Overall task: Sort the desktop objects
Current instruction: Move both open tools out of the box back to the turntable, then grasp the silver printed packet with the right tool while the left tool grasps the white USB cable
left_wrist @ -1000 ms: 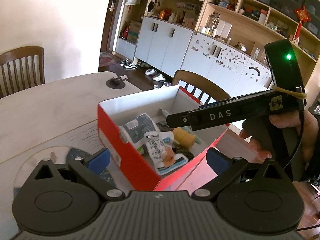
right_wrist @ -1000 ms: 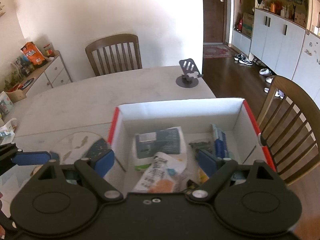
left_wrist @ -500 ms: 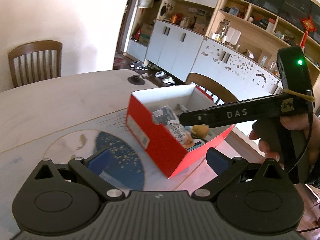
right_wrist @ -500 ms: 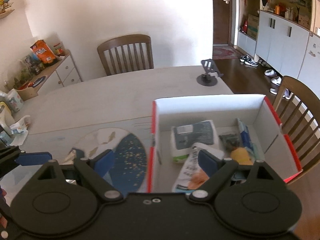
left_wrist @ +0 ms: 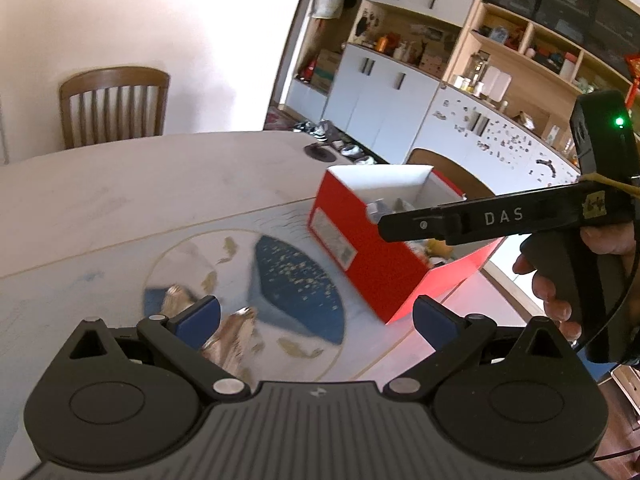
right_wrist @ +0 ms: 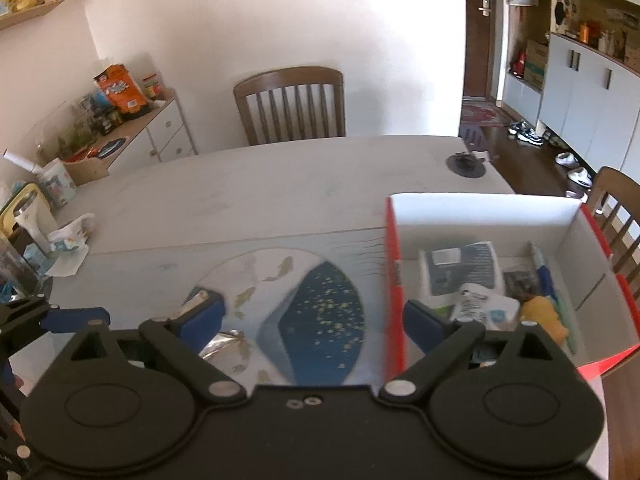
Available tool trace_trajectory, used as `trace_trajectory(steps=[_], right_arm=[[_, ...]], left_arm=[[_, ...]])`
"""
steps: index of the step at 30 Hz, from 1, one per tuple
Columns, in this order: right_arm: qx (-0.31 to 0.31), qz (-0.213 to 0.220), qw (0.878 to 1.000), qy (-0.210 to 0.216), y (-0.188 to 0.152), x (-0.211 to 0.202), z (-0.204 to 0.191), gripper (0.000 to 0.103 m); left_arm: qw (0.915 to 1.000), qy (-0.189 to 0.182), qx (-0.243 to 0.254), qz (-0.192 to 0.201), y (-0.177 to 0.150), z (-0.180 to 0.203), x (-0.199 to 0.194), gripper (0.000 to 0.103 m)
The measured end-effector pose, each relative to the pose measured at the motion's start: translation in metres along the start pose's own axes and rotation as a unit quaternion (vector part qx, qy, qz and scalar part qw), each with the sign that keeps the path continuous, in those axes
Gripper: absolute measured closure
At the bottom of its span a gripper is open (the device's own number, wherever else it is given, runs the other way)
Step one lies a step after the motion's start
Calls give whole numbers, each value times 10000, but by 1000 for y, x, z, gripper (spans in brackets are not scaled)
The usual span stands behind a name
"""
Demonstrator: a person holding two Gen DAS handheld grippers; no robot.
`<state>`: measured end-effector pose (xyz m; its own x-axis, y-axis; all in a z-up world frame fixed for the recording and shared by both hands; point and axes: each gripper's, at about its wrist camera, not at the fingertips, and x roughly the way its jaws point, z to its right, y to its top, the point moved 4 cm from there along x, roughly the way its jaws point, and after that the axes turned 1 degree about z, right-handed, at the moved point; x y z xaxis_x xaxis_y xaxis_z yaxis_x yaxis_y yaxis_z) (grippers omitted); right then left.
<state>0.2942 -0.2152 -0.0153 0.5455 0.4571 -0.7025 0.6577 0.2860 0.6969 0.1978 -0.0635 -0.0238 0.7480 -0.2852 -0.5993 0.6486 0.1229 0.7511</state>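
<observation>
Red box point(left_wrist: 384, 264): it sits at the table's right-hand corner, open-topped, clearly serving as the bin for sorted things; its near end hangs just past the table edge.
Box contents: a dark-labelled packet point(right_wrist: 460, 268), a white pouch point(right_wrist: 484, 306), a blue pen point(right_wrist: 545, 276) along the far-right wall and something yellow point(right_wrist: 542, 314) lie piled inside, probably already sorted.
Foil packet point(right_wrist: 224, 340): the one loose item left, crinkled and silver, lying on the fish-print mat point(right_wrist: 320, 312) well to the left of the box.
Left gripper point(left_wrist: 316, 316): released, fingers spread wide, nothing between them; it hangs over the mat left of the box, with the foil just beside its left finger.
Right gripper point(right_wrist: 312, 316): also slack and empty, poised between foil and box, its right finger over the box's near wall.
Judgement: both seem positioned for the foil next.
Hard to make out: the foil is half hidden behind gripper fingers and blurred, so its print is unreadable; the box's deeper contents are covered by the right gripper's body in the left view.
</observation>
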Motion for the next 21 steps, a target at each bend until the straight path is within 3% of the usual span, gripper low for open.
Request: trace_trajectory(steps=[12,21], right_arm=[[-211,-139,9996,133,-9,19,-40,6],[-386,-289,9986,227,-15,37,-64,6]], left_arm=[[9992,287,-267,24,-26,-40,-21,0],[9982,399,-409,-180,-52,-64,-23,0]])
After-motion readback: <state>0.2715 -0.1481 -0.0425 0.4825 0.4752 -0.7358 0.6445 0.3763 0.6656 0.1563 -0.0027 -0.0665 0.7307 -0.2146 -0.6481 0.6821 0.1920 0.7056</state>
